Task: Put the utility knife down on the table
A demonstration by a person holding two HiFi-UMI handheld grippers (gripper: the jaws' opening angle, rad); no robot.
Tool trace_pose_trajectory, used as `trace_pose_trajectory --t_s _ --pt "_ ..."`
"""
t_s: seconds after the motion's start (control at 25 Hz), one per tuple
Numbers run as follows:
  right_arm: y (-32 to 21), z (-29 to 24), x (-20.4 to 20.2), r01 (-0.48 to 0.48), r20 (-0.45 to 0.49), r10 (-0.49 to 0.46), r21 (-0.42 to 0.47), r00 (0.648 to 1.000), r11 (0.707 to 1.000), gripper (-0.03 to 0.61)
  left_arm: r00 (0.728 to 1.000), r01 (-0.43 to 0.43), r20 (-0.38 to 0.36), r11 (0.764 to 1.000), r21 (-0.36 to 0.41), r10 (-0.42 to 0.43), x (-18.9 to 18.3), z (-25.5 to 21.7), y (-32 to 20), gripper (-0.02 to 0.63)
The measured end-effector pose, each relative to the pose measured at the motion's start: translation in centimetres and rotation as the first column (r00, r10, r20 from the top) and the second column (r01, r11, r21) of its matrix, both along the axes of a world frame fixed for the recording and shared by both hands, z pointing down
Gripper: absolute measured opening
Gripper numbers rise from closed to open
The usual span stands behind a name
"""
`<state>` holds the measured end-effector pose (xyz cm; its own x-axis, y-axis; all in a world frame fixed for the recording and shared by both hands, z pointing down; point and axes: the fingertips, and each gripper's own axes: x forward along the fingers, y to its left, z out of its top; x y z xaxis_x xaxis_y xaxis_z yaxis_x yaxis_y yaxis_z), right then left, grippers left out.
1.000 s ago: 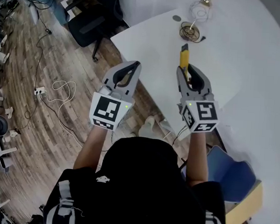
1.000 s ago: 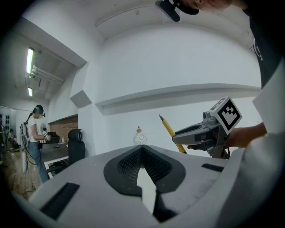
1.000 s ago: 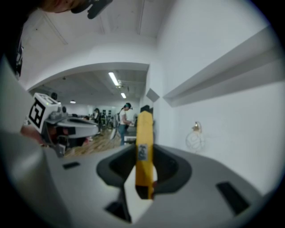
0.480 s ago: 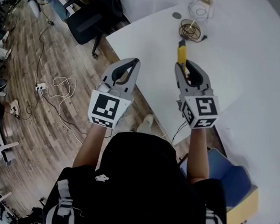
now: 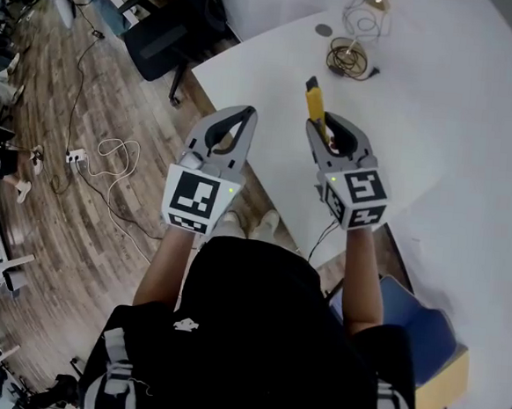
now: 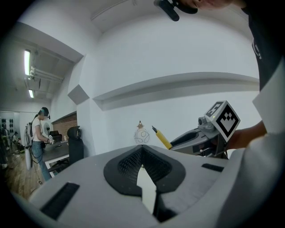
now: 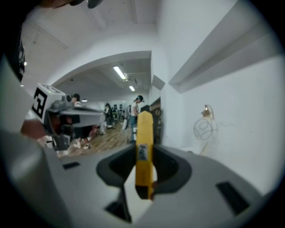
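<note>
Right tongs point(image 5: 324, 125) are clamped on the knife point(image 5: 315, 105), so it's in my grip and not down on the table point(image 5: 439, 125). The right gripper view shows it best: the yellow body sits dead centre between the 2 jaws, pinched near its back end, and most of its length sticks out past the tips. There's a small label on the face turned to the camera.

The long axis runs pretty much in line with the jaws. In the head view the knife points away from me, leaning a bit to the left, with the dark tip toward the far end of the table where a coil of cable point(image 5: 347, 56) and a wire ornament point(image 5: 368, 14) sit. Both are well apart from it. In the left gripper view the tip is angled up and to the left, higher than the tongs holding it.

The knife hangs over the white tabletop, just inside the near edge.

Left tongs point(image 5: 244, 112) are beside the right ones, apart from them, out over the wood floor point(image 5: 84, 142) just off the table edge. Their jaws are together at the tips with nothing between them
</note>
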<state>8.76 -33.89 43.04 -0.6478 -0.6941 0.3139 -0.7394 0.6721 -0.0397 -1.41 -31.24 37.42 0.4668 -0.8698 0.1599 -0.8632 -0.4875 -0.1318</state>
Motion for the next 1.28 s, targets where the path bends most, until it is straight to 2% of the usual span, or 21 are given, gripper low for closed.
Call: trace_pose_trajectory --t_s 0.4,0.6,0.76,0.92,1.12,1.28 --pt "1.4 4.7 -2.0 0.045 -0.106 -0.059 -0.125 0.993 0.991 0.137 1.0 -0.019 -0.014 1.0 0.002 0.019 -1.4 -0.4 -0.3 0.015" --pt "2.1 8.2 -3.3 0.078 -0.155 -0.11 -0.202 0.982 0.976 0.137 0.999 -0.039 -0.022 0.999 -0.016 0.039 -2.4 -0.1 -0.9 0.015" --pt "2.8 11.4 -4.7 0.125 -0.163 -0.175 -0.277 0.971 0.953 0.136 0.998 -0.051 -0.022 0.998 -0.029 0.051 -3.4 0.5 -1.5 0.015" --pt "4.1 15.4 -5.9 0.149 -0.206 -0.247 -0.4 0.947 0.904 0.137 0.998 -0.063 -0.02 0.997 -0.036 0.062 -4.1 1.1 -1.9 0.015" --pt "5.4 20.0 -6.3 0.15 -0.303 -0.338 -0.506 0.891 0.849 0.137 0.997 -0.075 -0.031 0.996 -0.045 0.074 -4.8 1.4 -2.2 0.015" --pt "7.3 23.8 -5.7 0.153 -0.355 -0.45 -0.621 0.82 0.769 0.137 0.997 -0.068 -0.044 0.997 -0.046 0.066 -5.7 1.5 -2.5 0.015"
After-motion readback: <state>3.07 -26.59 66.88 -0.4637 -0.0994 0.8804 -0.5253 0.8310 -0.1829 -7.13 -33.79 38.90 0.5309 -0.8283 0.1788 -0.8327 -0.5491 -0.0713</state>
